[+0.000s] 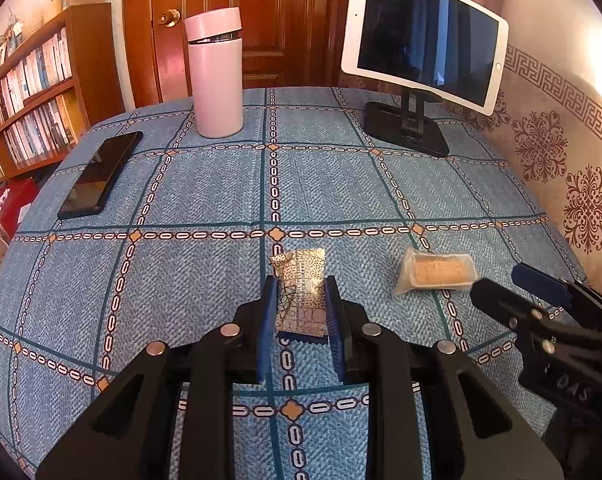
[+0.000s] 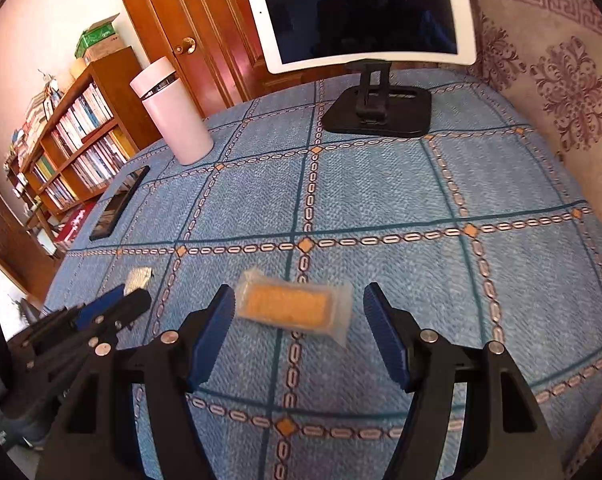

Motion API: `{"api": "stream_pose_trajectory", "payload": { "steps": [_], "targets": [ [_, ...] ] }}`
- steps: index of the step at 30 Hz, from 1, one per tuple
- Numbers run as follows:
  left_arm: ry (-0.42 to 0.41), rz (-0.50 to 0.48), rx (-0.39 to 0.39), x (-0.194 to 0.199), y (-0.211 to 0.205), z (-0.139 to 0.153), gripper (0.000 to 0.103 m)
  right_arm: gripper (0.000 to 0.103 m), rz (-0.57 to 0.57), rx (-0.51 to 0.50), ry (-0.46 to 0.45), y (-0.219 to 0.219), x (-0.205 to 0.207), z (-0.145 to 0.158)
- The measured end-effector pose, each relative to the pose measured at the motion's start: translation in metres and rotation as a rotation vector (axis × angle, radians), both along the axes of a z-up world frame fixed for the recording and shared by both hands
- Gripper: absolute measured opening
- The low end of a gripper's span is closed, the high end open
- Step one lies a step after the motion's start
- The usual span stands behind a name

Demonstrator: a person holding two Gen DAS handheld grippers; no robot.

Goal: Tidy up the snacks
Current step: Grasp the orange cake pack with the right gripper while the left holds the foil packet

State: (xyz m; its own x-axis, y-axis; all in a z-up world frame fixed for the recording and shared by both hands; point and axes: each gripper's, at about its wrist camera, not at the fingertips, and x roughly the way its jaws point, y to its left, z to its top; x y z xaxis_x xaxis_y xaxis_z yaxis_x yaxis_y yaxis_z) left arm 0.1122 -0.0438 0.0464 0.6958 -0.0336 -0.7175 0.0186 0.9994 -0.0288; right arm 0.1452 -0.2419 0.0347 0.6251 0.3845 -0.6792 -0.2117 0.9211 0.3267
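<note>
A snack bar in a patterned cream wrapper is clamped between the blue pads of my left gripper, which is shut on it just above the blue checked tablecloth. To its right lies a clear packet with a tan biscuit flat on the cloth. In the right wrist view this biscuit packet lies between and just ahead of the spread fingers of my right gripper, which is open and not touching it. The left gripper with the wrapper's end shows at the left there.
A pink tumbler stands at the far left-centre, a black phone lies near the left edge, and a white tablet on a black stand is at the far right. A patterned wall borders the right side; a bookshelf stands beyond the left edge.
</note>
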Motion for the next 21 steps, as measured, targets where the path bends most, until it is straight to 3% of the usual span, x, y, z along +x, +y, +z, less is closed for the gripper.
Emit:
{"api": "stream_pose_trajectory", "payload": {
  "steps": [5, 11, 17, 21],
  "targets": [
    [0.014, 0.020, -0.026, 0.004, 0.008, -0.002, 0.024, 0.067, -0.028, 0.095, 0.076, -0.007, 0.038, -0.015],
    [0.010, 0.032, -0.038, 0.004, 0.015, -0.001, 0.024, 0.067, 0.072, 0.120, 0.103, -0.002, 0.021, -0.020],
    [0.007, 0.047, -0.037, 0.004, 0.017, 0.000, 0.024, 0.067, 0.171, 0.056, 0.098, 0.022, -0.018, -0.020],
    [-0.007, 0.062, -0.043, 0.002, 0.021, 0.004, 0.024, 0.067, 0.151, -0.081, 0.040, 0.035, -0.024, -0.017]
  ]
}}
